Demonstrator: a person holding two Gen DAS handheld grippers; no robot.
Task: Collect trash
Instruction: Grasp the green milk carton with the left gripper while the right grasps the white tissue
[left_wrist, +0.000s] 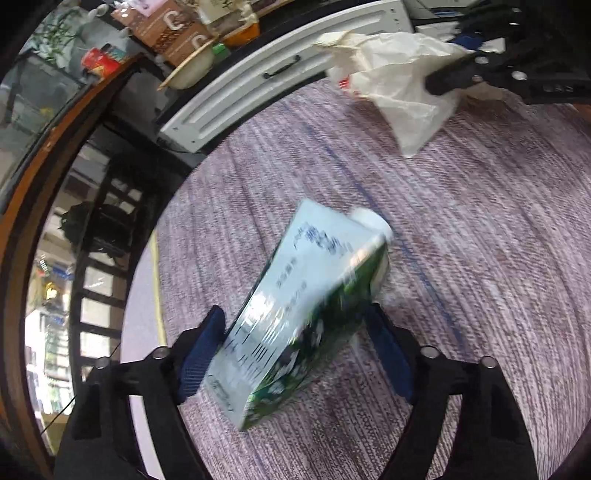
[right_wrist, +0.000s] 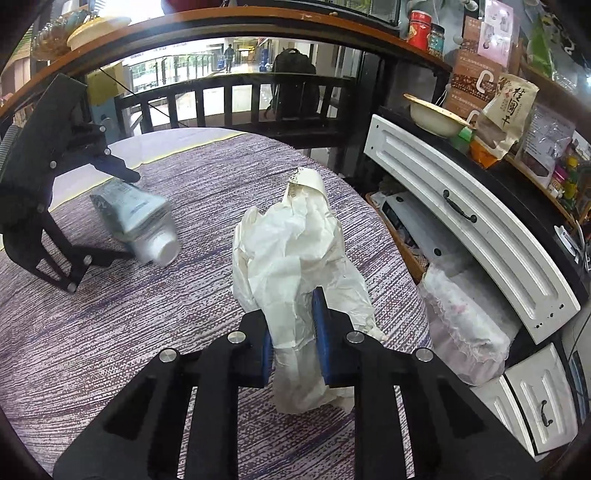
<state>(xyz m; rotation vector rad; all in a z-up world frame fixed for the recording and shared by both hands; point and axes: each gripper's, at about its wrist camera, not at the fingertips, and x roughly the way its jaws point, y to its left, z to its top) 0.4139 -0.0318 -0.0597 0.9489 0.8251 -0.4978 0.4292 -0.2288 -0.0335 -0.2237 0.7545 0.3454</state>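
Both pieces grabbed: left tongs (left_wrist: 295, 332) pinching the carton (left_wrist: 306, 310), right tongs (right_wrist: 293, 332) pinching the crumpled paper (right_wrist: 295, 258). No bin visible yet, so dumping's left.

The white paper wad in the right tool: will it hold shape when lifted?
Probably not: the crumpled white paper looks thin and creased, so it should flop. It likely weighs little. The right tool pinches only its lower part, so the top may sag.

We see a glossy printed carton (left_wrist: 306, 314) with a smooth white plastic cap (left_wrist: 371, 219). At two o'clock lies matt, crumpled white paper (left_wrist: 399, 92). Both rest on rough woven purple cloth (left_wrist: 480, 258). The blue finger pads (right_wrist: 321, 332) look matt.
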